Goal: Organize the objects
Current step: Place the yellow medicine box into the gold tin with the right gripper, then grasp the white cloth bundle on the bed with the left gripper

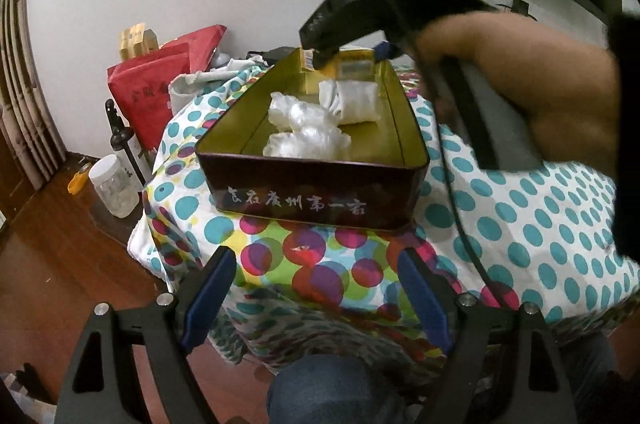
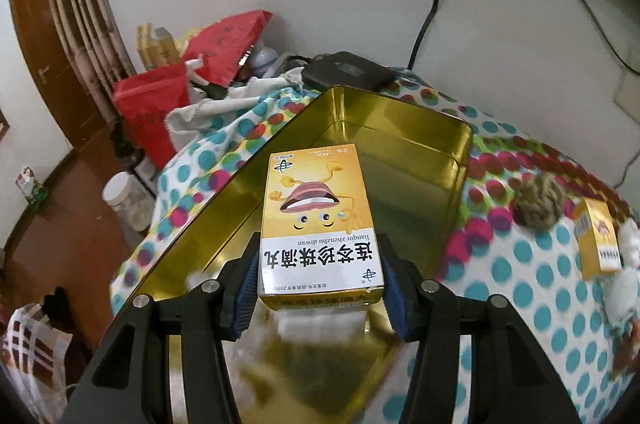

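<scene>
My right gripper (image 2: pixel 320 278) is clamped on a yellow box (image 2: pixel 318 224) held over the tin (image 2: pixel 466 148) at frame centre, long axis running away from me, print upside down. White bundles (image 1: pixel 308 128) already lie inside; a second box (image 2: pixel 598 240) and twine ball (image 2: pixel 540 202) wait at right. My left gripper (image 1: pixel 316 288) hangs open, empty.

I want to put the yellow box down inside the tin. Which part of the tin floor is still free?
The far end of the tin, by its back wall, is bare gold floor, under the yellow box held in the right gripper. The near half is crowded: white plastic bundles and a rolled white packet lie there.
</scene>
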`<state>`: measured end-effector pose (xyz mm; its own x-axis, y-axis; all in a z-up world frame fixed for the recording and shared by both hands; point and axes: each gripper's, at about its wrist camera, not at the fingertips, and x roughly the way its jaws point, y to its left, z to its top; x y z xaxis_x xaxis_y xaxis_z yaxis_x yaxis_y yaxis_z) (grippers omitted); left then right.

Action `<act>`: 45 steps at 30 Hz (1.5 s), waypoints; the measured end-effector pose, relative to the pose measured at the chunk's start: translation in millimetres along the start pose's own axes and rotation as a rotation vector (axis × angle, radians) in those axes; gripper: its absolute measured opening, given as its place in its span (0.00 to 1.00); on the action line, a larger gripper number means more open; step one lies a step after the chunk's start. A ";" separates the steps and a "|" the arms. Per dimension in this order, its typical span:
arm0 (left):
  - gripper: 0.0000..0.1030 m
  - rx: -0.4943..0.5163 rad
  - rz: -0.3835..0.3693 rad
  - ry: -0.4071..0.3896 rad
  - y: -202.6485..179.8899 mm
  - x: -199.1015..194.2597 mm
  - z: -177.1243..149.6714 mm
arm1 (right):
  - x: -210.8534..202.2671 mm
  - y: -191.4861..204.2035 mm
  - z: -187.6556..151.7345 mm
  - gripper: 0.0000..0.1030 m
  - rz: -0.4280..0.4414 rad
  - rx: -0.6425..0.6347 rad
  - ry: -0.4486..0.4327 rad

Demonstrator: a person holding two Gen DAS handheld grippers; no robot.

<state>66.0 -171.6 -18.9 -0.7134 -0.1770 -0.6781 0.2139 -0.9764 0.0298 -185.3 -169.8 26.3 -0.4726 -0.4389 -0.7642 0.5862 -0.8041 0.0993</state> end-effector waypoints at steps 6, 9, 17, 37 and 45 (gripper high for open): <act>0.82 0.042 0.008 0.008 -8.3 5.7 -5.3 | 33.6 -6.3 17.0 0.52 0.019 0.001 0.087; 0.82 0.059 0.001 0.008 -13.3 6.1 -7.9 | 24.9 -12.5 16.9 0.56 0.032 -0.010 0.071; 0.82 0.134 -0.060 -0.008 -42.3 -4.8 -11.6 | -69.2 -94.4 -46.6 0.89 0.022 0.070 -0.088; 0.82 0.235 -0.158 -0.032 -210.2 36.5 105.6 | -166.7 -289.3 -208.7 0.90 -0.283 0.398 -0.133; 0.82 0.262 -0.203 -0.027 -270.4 71.1 121.3 | -173.3 -307.5 -228.1 0.93 -0.257 0.458 -0.150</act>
<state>-123.5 64.7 13.9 -0.7421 0.0246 -0.6698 -0.1105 -0.9901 0.0861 -133.5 245.0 -17.2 -0.6714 -0.2308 -0.7043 0.1089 -0.9707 0.2142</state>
